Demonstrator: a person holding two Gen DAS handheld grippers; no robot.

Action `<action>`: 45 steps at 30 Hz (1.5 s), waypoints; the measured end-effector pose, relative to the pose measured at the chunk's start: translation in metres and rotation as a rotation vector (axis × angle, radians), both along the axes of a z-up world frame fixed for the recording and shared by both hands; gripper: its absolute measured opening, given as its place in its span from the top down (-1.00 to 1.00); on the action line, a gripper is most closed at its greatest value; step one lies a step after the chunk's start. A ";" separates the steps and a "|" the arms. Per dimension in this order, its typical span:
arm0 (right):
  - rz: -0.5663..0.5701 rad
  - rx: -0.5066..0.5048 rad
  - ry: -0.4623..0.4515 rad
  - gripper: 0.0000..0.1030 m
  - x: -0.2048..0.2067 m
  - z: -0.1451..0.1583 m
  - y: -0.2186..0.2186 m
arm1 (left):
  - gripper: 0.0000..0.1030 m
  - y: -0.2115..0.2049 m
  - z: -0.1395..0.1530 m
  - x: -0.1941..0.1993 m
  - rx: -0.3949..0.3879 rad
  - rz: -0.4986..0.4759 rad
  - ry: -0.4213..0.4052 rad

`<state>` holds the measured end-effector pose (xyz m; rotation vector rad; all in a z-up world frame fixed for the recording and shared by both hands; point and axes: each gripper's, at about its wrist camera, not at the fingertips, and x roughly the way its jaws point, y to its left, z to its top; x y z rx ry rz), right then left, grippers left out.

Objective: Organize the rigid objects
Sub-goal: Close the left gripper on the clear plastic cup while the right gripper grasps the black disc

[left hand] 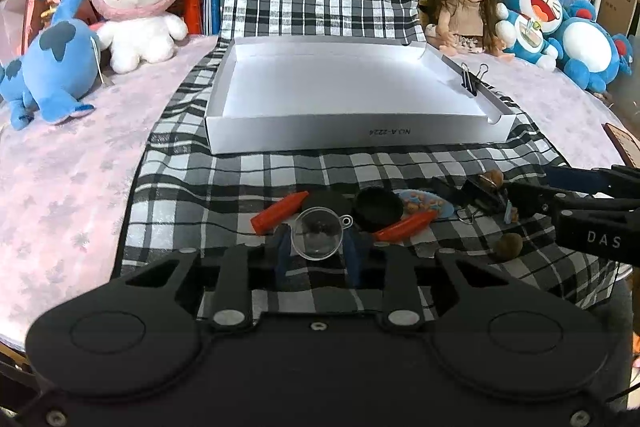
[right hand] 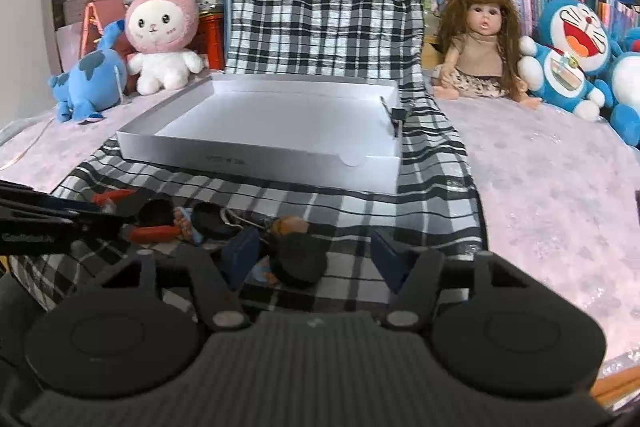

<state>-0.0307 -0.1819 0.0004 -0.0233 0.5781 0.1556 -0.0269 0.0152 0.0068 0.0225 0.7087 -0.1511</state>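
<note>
Pinched between my left gripper's closed jaws is a clear funnel; red crayons, black caps lie just beyond, and the white box farther ahead holds only a binder clip.

Right gripper: jaws spread around a black cap, not pressing. Sorting seems barely begun.

Your left wrist view sits low and close over the bench, looking forward and down along its fingers at the white box straight ahead. Your right wrist view looks from further right, so the box sits left of centre. Both share the doll and far shelves.
</note>
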 end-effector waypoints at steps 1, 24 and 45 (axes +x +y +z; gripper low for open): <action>-0.006 -0.007 0.002 -0.29 0.000 0.000 -0.001 | 0.48 0.000 0.001 0.000 0.007 0.000 -0.006; -0.088 -0.143 -0.071 -0.27 -0.010 0.007 -0.003 | 0.48 0.001 0.001 -0.003 0.013 0.025 -0.021; -0.087 0.020 0.008 0.21 0.009 -0.001 -0.010 | 0.48 0.002 -0.001 -0.002 0.013 0.036 -0.030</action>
